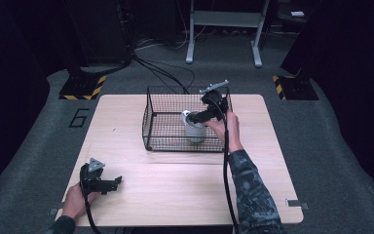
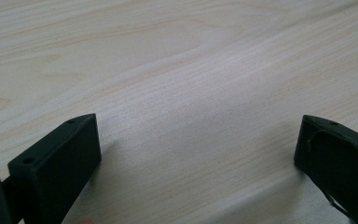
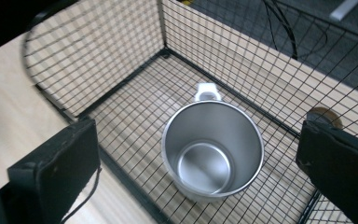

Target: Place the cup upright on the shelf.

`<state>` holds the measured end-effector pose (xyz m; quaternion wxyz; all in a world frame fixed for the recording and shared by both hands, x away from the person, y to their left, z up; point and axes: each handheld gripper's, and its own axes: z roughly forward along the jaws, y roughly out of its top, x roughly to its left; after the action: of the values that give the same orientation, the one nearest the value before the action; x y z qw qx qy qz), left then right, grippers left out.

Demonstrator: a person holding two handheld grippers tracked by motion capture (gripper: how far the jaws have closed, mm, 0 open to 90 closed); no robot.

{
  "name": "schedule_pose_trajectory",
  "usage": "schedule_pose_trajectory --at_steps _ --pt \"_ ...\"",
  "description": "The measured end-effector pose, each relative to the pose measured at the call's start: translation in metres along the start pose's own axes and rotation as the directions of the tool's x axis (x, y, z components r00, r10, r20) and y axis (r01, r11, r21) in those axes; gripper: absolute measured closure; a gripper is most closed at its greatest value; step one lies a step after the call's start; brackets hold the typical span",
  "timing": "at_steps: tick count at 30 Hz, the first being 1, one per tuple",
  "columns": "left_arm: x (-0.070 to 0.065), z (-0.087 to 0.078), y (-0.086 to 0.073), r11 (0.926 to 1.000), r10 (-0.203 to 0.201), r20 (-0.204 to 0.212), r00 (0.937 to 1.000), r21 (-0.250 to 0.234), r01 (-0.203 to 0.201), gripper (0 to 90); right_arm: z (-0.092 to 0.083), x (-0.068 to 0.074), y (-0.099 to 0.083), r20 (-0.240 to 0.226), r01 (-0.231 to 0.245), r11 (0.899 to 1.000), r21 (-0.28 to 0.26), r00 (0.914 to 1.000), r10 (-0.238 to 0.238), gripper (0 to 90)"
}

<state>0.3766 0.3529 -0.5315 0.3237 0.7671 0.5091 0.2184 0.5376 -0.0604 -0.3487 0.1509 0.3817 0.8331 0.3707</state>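
right gripper view: steel mug (image 3: 213, 149) upright in wire basket (image 3: 121, 88), below released right gripper (image 3: 198, 154)

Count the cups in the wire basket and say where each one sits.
1. A single steel mug stands upright and empty on the floor of the wire basket, toward its front right, under the open right gripper. The mesh hides nothing.

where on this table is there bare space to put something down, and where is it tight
The table is bare along its near half, between the left hand-held gripper and the right sleeve, and in the strips on either side of the wire basket. The basket is crowded: the steel mug stands inside, under the open right hand-held gripper.
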Motion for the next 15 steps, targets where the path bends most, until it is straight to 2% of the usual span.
schedule_pose_trajectory --at_steps 3,9,12,13,15 --pt "0.0 0.0 0.0 1.0 0.0 0.0 1.0 0.0 0.0 0.4 -0.018 0.01 -0.005 -0.012 0.042 0.999 -0.006 0.999 -0.042 0.0" --pt "0.0 0.0 0.0 1.0 0.0 0.001 1.0 0.0 0.0 0.4 -0.044 0.026 -0.023 -0.023 0.097 0.995 -0.023 0.9949 -0.098 0.0" --pt "0.0 0.0 0.0 1.0 0.001 0.0 1.0 -0.002 -0.001 0.4 -0.054 0.03 -0.035 -0.026 0.113 0.993 -0.033 0.9932 -0.113 0.0" --pt "0.0 0.0 0.0 1.0 0.001 0.0 1.0 -0.001 -0.001 0.4 -0.057 0.032 -0.04 -0.023 0.104 0.994 -0.032 0.9942 -0.105 0.0" --pt "0.0 0.0 0.0 1.0 0.001 0.0 1.0 -0.001 -0.001 0.4 -0.062 0.033 -0.051 -0.022 0.122 0.992 -0.033 0.9922 -0.122 0.0"
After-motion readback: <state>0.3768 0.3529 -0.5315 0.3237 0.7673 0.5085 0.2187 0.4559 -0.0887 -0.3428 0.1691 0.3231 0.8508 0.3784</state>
